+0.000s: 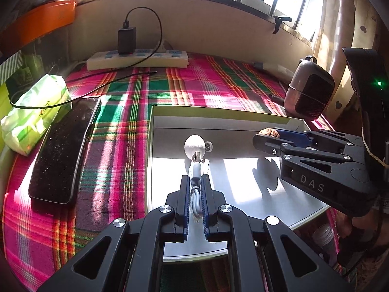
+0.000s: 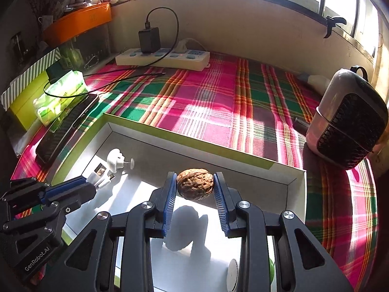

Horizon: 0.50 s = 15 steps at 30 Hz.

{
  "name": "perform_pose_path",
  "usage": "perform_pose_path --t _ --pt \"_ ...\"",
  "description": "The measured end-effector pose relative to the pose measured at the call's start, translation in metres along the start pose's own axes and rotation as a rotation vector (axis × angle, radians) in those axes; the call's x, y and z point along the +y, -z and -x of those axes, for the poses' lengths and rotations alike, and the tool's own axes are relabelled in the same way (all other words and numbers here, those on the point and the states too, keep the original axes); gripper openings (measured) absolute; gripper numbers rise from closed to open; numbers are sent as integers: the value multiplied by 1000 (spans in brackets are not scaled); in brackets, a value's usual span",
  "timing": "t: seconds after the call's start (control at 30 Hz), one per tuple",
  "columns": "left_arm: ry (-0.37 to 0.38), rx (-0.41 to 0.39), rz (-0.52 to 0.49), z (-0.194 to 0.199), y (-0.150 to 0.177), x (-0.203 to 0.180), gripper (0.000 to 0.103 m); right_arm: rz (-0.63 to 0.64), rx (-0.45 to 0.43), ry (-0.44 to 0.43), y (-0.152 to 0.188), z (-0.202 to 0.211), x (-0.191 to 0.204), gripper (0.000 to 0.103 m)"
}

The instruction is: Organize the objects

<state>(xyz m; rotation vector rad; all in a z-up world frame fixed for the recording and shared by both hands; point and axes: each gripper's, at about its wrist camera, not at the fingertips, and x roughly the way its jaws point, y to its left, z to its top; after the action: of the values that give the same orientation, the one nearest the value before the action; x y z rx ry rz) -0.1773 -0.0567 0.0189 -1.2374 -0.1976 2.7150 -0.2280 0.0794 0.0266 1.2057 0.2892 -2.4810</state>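
Left hand-held gripper (image 1: 195, 182) clamped on a coiled white cable (image 1: 195, 174), right hand-held gripper (image 2: 195, 182) clamped on a wrinkled brown walnut (image 2: 195, 184), both over the shallow white-lined box (image 2: 295, 189)

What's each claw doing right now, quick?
Left gripper: shut on a white cable.
Right gripper: shut on a walnut.

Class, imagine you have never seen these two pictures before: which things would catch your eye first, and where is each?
First the walnut, pinched in the right claw above the shallow white box. Next the left claw, shut on a bundled white cable over the same box. Behind both spreads the bright pink and green plaid cloth, with a white power strip at its far edge.
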Motion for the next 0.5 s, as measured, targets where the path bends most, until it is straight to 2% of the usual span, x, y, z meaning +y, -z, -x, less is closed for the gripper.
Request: perform_pose_path --t 0.5 --pt "-20 -1 -22 -1 1 -3 8 -17 38 13 -5 -16 -4 32"
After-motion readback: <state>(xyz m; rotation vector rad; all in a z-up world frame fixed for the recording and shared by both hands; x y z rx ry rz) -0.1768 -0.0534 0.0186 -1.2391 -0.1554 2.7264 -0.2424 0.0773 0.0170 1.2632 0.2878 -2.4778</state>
